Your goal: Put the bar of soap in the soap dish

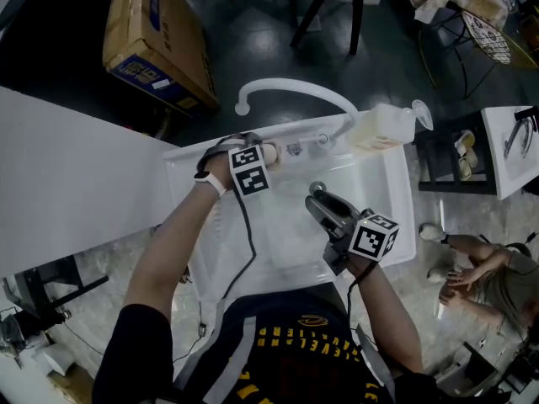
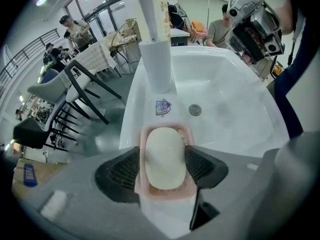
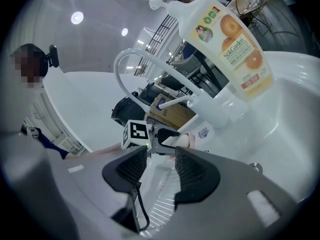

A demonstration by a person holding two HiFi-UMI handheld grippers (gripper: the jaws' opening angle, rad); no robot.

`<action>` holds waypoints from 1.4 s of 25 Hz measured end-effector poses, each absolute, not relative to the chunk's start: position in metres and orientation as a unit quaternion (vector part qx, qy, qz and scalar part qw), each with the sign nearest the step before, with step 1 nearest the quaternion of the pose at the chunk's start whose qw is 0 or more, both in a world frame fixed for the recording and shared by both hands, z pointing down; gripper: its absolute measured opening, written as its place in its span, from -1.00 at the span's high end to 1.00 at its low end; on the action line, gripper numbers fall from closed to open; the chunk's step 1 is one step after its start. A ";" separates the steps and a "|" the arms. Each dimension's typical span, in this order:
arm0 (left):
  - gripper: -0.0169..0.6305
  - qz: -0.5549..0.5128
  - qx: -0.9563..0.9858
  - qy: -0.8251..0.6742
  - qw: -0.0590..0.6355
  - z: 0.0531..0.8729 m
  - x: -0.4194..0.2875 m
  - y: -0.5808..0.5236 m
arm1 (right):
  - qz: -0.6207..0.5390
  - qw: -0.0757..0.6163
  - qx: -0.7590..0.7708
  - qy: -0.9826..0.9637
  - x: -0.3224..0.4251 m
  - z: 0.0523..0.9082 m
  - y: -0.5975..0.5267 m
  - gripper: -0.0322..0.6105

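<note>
Cream bar of soap (image 2: 163,151) lies in the pink soap dish (image 2: 188,134) on the sink (image 2: 235,114) rim, between the left gripper's (image 2: 164,168) wide-spread jaws. Right gripper (image 3: 161,155) hangs over the basin, jaws apart, empty.

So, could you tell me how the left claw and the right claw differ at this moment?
The left claw points steeply down at the soap dish on the edge of the sink; the right claw lies flatter, over its bowl. The left claw has the bar of soap between its jaws, lying in the dish; the right claw has nothing between its. Both stand open.
</note>
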State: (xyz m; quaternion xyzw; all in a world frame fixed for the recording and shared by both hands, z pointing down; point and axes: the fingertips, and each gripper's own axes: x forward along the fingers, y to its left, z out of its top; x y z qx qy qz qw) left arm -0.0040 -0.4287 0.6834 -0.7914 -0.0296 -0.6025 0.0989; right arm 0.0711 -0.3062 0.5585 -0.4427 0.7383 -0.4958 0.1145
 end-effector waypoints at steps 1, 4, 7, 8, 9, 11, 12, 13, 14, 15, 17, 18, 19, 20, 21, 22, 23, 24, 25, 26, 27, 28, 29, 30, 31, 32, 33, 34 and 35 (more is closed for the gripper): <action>0.04 -0.602 -0.791 -0.028 0.102 0.682 -0.004 -0.430 | -0.496 0.114 -0.442 0.739 0.070 0.558 -0.306 0.35; 0.04 -0.601 -0.791 -0.026 0.109 0.680 -0.004 -0.430 | -0.495 0.113 -0.440 0.740 0.068 0.557 -0.305 0.35; 0.04 -0.600 -0.792 -0.021 0.112 0.677 -0.005 -0.430 | -0.494 0.110 -0.439 0.742 0.067 0.556 -0.303 0.35; 0.04 -0.599 -0.792 -0.019 0.114 0.675 -0.005 -0.431 | -0.494 0.109 -0.439 0.743 0.066 0.555 -0.303 0.35; 0.04 -0.598 -0.793 -0.017 0.117 0.673 -0.006 -0.431 | -0.494 0.108 -0.439 0.743 0.066 0.554 -0.302 0.35; 0.04 -0.594 -0.794 -0.009 0.126 0.666 -0.006 -0.433 | -0.493 0.107 -0.438 0.744 0.065 0.553 -0.301 0.35; 0.04 -0.592 -0.795 -0.004 0.131 0.662 -0.007 -0.434 | -0.492 0.107 -0.438 0.745 0.065 0.552 -0.301 0.35; 0.04 -0.589 -0.797 0.001 0.135 0.657 -0.007 -0.434 | -0.491 0.106 -0.438 0.745 0.065 0.551 -0.301 0.35; 0.04 -0.584 -0.800 0.006 0.139 0.652 -0.007 -0.434 | -0.490 0.105 -0.438 0.746 0.065 0.550 -0.301 0.35; 0.04 -0.578 -0.803 0.013 0.143 0.647 -0.006 -0.434 | -0.488 0.104 -0.438 0.748 0.064 0.549 -0.301 0.35; 0.04 -0.562 -0.814 0.029 0.147 0.632 -0.006 -0.433 | -0.481 0.100 -0.441 0.751 0.063 0.546 -0.302 0.35; 0.04 -0.551 -0.820 0.040 0.148 0.623 -0.005 -0.432 | -0.475 0.095 -0.444 0.754 0.063 0.544 -0.302 0.36; 0.04 -0.538 -0.828 0.052 0.148 0.613 -0.004 -0.431 | -0.467 0.089 -0.447 0.758 0.062 0.542 -0.303 0.36; 0.04 -0.523 -0.837 0.064 0.146 0.602 -0.003 -0.429 | -0.459 0.082 -0.450 0.762 0.062 0.539 -0.305 0.37; 0.04 -0.506 -0.847 0.078 0.144 0.590 -0.002 -0.428 | -0.450 0.075 -0.454 0.766 0.061 0.536 -0.306 0.38; 0.04 -0.489 -0.856 0.092 0.143 0.578 -0.002 -0.427 | -0.441 0.069 -0.457 0.770 0.061 0.533 -0.307 0.40; 0.05 -0.473 -0.863 0.106 0.143 0.565 -0.002 -0.426 | -0.431 0.063 -0.460 0.774 0.060 0.530 -0.308 0.42; 0.05 -0.458 -0.869 0.118 0.144 0.553 -0.002 -0.425 | -0.422 0.057 -0.463 0.778 0.059 0.526 -0.309 0.44; 0.05 -0.443 -0.875 0.129 0.145 0.540 -0.002 -0.424 | -0.412 0.051 -0.466 0.782 0.058 0.523 -0.309 0.45; 0.05 -0.427 -0.882 0.140 0.144 0.528 -0.002 -0.422 | -0.402 0.045 -0.468 0.786 0.056 0.519 -0.310 0.45; 0.05 -0.410 -0.888 0.151 0.141 0.516 -0.003 -0.419 | -0.392 0.039 -0.469 0.790 0.054 0.516 -0.310 0.46; 0.05 -0.392 -0.895 0.162 0.135 0.504 -0.004 -0.416 | -0.382 0.033 -0.470 0.795 0.052 0.511 -0.311 0.47; 0.05 -0.373 -0.902 0.174 0.128 0.493 -0.005 -0.413 | -0.371 0.029 -0.472 0.799 0.049 0.506 -0.311 0.48; 0.06 -0.354 -0.909 0.186 0.120 0.482 -0.008 -0.408 | -0.359 0.026 -0.474 0.804 0.047 0.500 -0.311 0.52; 0.06 -0.335 -0.915 0.197 0.111 0.472 -0.010 -0.403 | -0.346 0.024 -0.477 0.808 0.045 0.493 -0.310 0.58; 0.06 -0.316 -0.920 0.207 0.102 0.463 -0.013 -0.398 | -0.332 0.023 -0.481 0.811 0.044 0.486 -0.310 0.66; 0.07 -0.297 -0.926 0.216 0.091 0.455 -0.016 -0.392 | -0.319 0.023 -0.485 0.814 0.042 0.478 -0.309 0.75; 0.18 -0.275 -0.932 0.223 0.079 0.448 -0.018 -0.385 | -0.305 0.024 -0.489 0.817 0.040 0.469 -0.308 0.84; 0.28 -0.252 -0.937 0.231 0.065 0.440 -0.020 -0.377 | -0.292 0.024 -0.492 0.820 0.038 0.461 -0.306 0.89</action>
